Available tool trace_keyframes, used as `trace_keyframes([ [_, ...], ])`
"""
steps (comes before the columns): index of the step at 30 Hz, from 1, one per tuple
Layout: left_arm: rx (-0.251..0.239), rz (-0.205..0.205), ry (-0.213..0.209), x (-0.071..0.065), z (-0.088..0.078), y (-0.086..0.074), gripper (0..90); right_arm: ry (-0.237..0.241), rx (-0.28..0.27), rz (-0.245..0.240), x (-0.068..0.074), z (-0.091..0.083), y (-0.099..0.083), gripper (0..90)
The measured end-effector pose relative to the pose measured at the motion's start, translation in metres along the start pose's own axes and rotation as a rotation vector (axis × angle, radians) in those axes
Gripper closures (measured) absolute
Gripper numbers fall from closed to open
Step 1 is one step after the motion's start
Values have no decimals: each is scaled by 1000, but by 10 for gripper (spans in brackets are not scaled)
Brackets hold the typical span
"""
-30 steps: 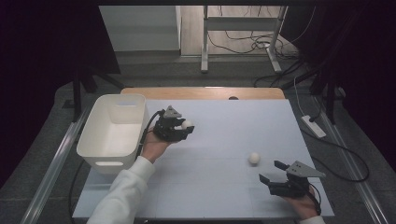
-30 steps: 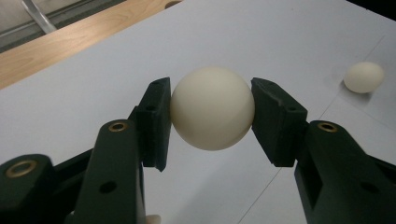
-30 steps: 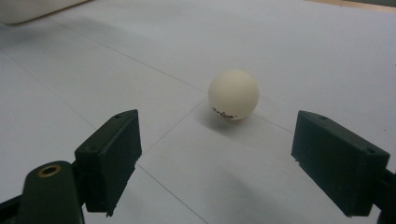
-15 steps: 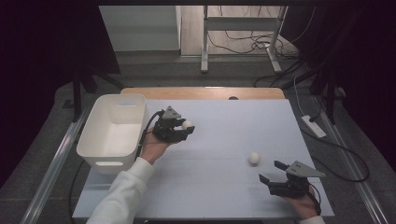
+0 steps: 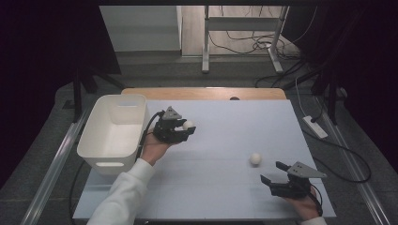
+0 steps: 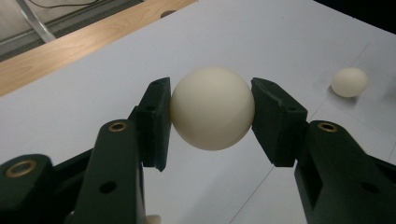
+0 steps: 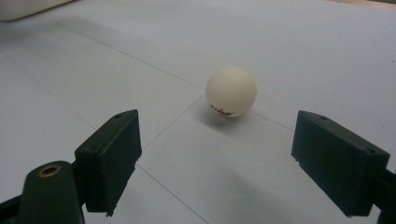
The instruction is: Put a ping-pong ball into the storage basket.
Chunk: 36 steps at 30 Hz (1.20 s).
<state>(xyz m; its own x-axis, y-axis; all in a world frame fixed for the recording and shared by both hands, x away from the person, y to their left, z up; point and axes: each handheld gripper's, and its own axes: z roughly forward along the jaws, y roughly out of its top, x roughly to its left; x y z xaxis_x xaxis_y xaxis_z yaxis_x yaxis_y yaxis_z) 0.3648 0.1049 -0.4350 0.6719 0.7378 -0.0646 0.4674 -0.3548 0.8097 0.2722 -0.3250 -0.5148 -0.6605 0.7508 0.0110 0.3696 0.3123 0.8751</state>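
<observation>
Two cream balls are what we see on this scene. One ball (image 6: 212,108) sits between the pads of the left tongs (image 5: 184,127), which pinch it from both sides; in the left gripper view the two black jaws press on its left and right flanks, and the ball is lifted clear of the bench (image 5: 225,117). In the high view these tongs are at the left centre of the frame, just beside the right wall of a white bin (image 5: 94,140), and they point to the right of the frame.

We find the second ball (image 5: 255,159) lying free on the white sheet of the bench, at the lower right of the high view. The right tongs (image 5: 275,172) are near it, a little below and to the right of it in that frame, and their jaws are spread wide. In the right gripper view this ball (image 7: 231,91) lies ahead of the two pads, in the middle of the gap but farther off, and it touches neither of them. It carries a small dark print near its bottom.

A white sleeve (image 5: 123,197) comes in from the lower left of the high view.
</observation>
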Motion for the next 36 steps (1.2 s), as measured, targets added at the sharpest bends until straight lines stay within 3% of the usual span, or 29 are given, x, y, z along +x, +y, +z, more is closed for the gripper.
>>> trace_keyframes([
  [36,-6,-25,-4,5,-2,-5,505,-5,8,-7,1,1,-1,160],
])
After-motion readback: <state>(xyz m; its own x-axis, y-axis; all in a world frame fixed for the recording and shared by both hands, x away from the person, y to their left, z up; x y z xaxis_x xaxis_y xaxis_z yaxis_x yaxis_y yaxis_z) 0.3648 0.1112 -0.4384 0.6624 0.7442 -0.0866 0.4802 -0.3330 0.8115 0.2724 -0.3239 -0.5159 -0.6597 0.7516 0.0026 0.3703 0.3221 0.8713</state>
